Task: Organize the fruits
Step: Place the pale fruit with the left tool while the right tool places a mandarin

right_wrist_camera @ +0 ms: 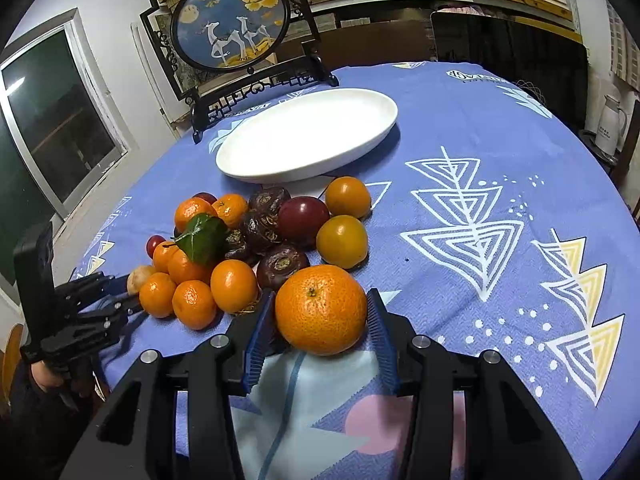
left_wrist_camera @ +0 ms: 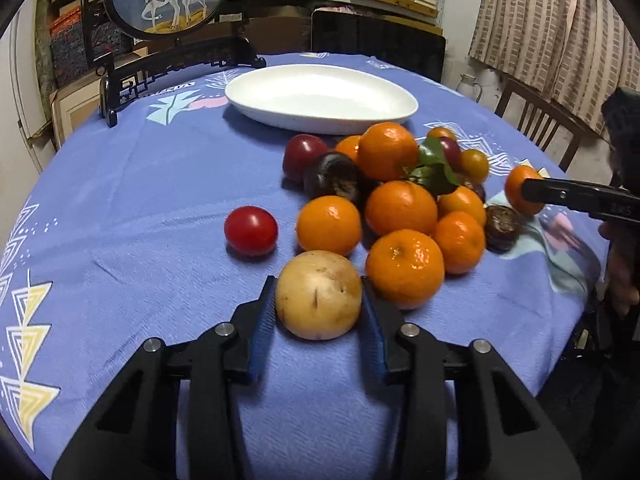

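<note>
Pretty open route to the white plate (right_wrist_camera: pixel 308 136) on the right side, just bare tabletop (right_wrist_camera: pixel 480 128) there. The fruit pile (left_wrist_camera: pixel 400 192) sits right in front of the plate, and the deer screen (right_wrist_camera: pixel 232 20) walls off the back-left.

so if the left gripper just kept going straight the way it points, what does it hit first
The left gripper is already shut on the pale yellowish fruit. Pushed straight on, that fruit would probably meet the orange just beyond it, at the near edge of the pile, though depth is hard to judge.
</note>
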